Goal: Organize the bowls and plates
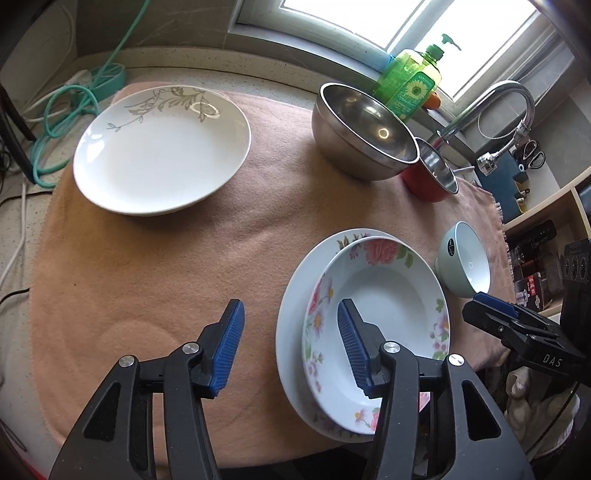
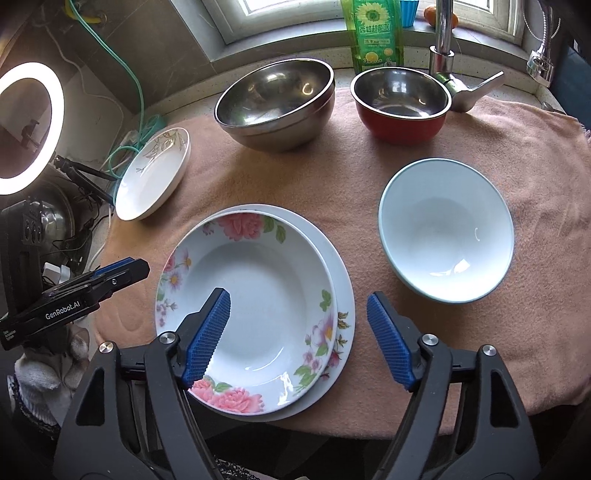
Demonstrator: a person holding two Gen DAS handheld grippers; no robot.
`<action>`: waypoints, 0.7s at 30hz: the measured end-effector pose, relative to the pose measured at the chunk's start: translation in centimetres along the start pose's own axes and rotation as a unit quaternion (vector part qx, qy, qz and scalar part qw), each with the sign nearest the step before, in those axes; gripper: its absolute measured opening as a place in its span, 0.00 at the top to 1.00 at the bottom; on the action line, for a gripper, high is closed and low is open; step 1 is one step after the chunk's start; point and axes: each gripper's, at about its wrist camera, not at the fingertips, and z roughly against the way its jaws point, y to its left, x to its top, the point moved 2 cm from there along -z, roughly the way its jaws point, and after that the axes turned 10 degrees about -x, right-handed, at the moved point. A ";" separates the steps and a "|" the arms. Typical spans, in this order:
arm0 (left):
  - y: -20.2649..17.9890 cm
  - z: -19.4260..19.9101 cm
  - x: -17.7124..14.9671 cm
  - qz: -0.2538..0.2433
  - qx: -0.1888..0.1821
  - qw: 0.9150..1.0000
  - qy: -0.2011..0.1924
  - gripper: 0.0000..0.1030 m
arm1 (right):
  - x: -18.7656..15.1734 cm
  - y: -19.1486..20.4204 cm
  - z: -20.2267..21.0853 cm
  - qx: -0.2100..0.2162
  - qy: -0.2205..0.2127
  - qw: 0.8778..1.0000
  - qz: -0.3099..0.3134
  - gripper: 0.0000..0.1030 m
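A pink-flowered deep plate [image 2: 258,306] [image 1: 384,325] rests on a larger white plate [image 2: 341,266] [image 1: 291,321] near the front of a salmon cloth. A white plate with a grey leaf pattern [image 1: 162,151] [image 2: 153,173] sits at the far left. A large steel bowl [image 2: 275,103] [image 1: 364,129], a red bowl with steel lining [image 2: 400,105] [image 1: 428,177] and a pale green bowl [image 2: 447,229] [image 1: 467,260] stand further back and right. My left gripper [image 1: 291,339] is open and empty over the cloth beside the stacked plates. My right gripper [image 2: 299,332] is open and empty above the flowered plate.
A green dish-soap bottle [image 2: 373,33] and a chrome faucet [image 2: 443,40] stand at the back by the window. Green hose and cables [image 1: 62,110] lie left of the cloth. A lit ring light [image 2: 29,125] stands at the left. Shelves [image 1: 546,236] are to the right.
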 end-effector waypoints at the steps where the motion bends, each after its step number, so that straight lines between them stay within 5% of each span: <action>1: 0.3 0.3 0.2 0.002 0.000 1.000 -0.005 0.46 | 0.2 0.3 0.2 0.004 -0.005 1.000 0.001 0.17; 21: 8.9 6.6 4.6 0.032 0.049 0.995 -0.080 0.46 | 4.9 8.2 0.3 0.041 -0.029 0.998 0.024 0.17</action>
